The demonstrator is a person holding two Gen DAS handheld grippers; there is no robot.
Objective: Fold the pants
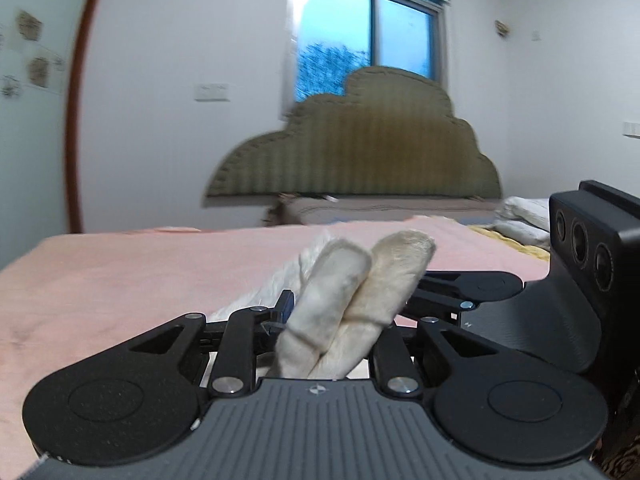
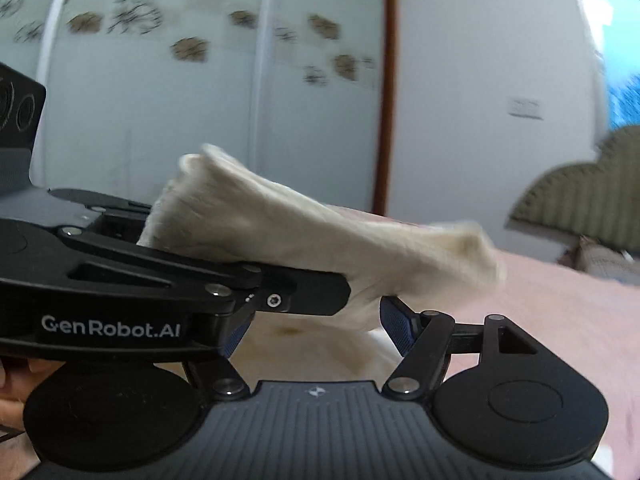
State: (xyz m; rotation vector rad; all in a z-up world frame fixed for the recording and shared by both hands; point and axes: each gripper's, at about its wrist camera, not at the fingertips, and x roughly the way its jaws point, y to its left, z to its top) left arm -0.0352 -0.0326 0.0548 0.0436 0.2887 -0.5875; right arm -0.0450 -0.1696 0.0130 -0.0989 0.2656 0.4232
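Observation:
Cream fleece pants are pinched in my left gripper; two thick folds stand up past its jaws and hide the fingertips. One blue pad shows beside the cloth. In the right wrist view the left gripper crosses from the left, shut on the pants, which fan out above it. My right gripper stands with its jaws wide apart, blue pads off the cloth. More cream cloth lies below on the pink bed. The right gripper's body shows at the right edge of the left wrist view.
The pink sheet spreads wide to the left and ahead. An olive cloud-shaped headboard stands under a window. White pillows lie at the far right. Patterned wardrobe doors fill the left wall. A person's hand grips the left handle.

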